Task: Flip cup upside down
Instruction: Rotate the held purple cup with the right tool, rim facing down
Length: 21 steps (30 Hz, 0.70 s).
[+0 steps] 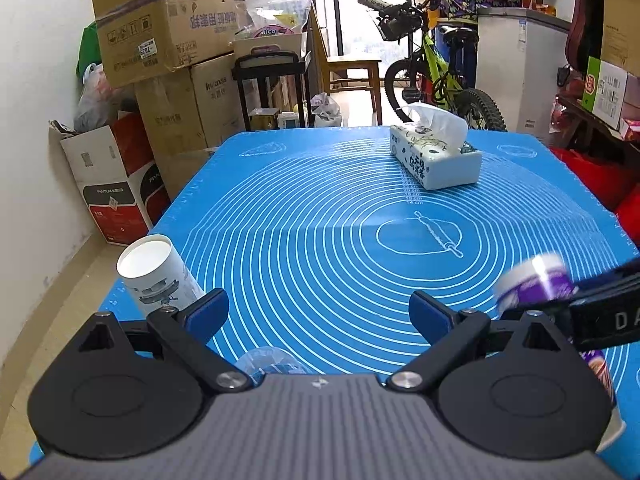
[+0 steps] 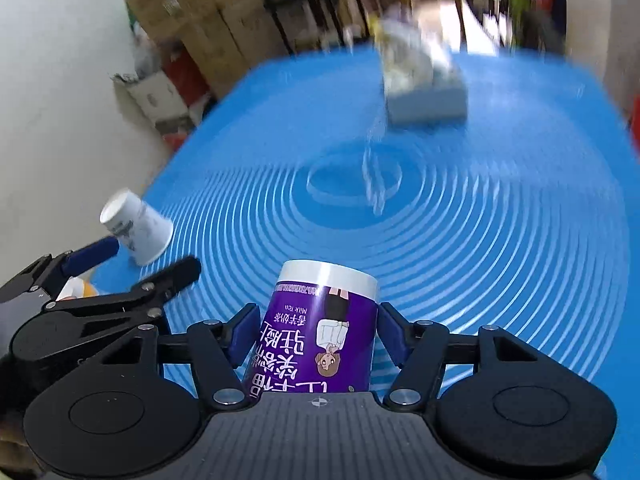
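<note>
A purple milk-tea cup point(image 2: 324, 328) sits between the blue pads of my right gripper point(image 2: 318, 334), which is shut on it; its print reads upside down and its white end points away from the camera. The same cup point(image 1: 534, 284) shows blurred at the right of the left wrist view, held by the right gripper. My left gripper point(image 1: 318, 310) is open and empty over the blue mat point(image 1: 320, 220). A white paper cup point(image 1: 158, 276) stands upside down on the mat's left edge, just left of the left gripper's left finger; it also shows in the right wrist view point(image 2: 138, 232).
A tissue box point(image 1: 436, 156) lies on the far right part of the mat. Cardboard boxes point(image 1: 168, 40) are stacked at the left wall, a bicycle point(image 1: 440, 76) stands behind the table. A clear plastic item point(image 1: 272, 362) lies under the left gripper.
</note>
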Available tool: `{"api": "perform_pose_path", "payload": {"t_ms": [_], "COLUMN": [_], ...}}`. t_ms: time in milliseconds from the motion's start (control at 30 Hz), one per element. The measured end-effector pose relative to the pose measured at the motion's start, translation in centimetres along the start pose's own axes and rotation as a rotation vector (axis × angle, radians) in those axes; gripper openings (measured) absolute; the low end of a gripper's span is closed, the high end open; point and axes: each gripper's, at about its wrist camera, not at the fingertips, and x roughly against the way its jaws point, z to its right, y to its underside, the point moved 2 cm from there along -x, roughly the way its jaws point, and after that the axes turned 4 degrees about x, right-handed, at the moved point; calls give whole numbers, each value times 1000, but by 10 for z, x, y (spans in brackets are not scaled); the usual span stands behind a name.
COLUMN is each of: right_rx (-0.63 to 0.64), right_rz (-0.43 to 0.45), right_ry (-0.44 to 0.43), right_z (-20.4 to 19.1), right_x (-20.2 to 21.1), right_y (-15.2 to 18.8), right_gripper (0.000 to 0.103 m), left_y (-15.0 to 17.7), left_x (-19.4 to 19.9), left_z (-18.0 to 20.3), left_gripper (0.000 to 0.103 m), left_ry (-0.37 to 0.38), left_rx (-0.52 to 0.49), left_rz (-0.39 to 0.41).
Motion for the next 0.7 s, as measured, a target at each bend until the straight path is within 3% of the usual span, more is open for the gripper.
{"api": "perform_pose_path", "payload": {"t_ms": [167, 300, 367, 533, 700], "right_rx": [119, 237, 253, 289, 283], "right_rz": [219, 403, 460, 551, 581], "right_ry": [145, 312, 327, 372, 388], "right_z": [-11, -17, -16, -26, -33], "right_x": [24, 28, 29, 36, 47], "right_y": [10, 31, 42, 66, 87], "right_gripper": [66, 67, 67, 67, 66], "left_y": [1, 6, 9, 16, 23], "left_x": [7, 13, 16, 20, 23], "left_z": [-1, 0, 2, 6, 9], "left_gripper": [96, 96, 96, 96, 96], "left_ry": [12, 26, 32, 39, 57], "left_rx": [25, 39, 42, 31, 43], "left_rz": [11, 13, 19, 31, 25]}}
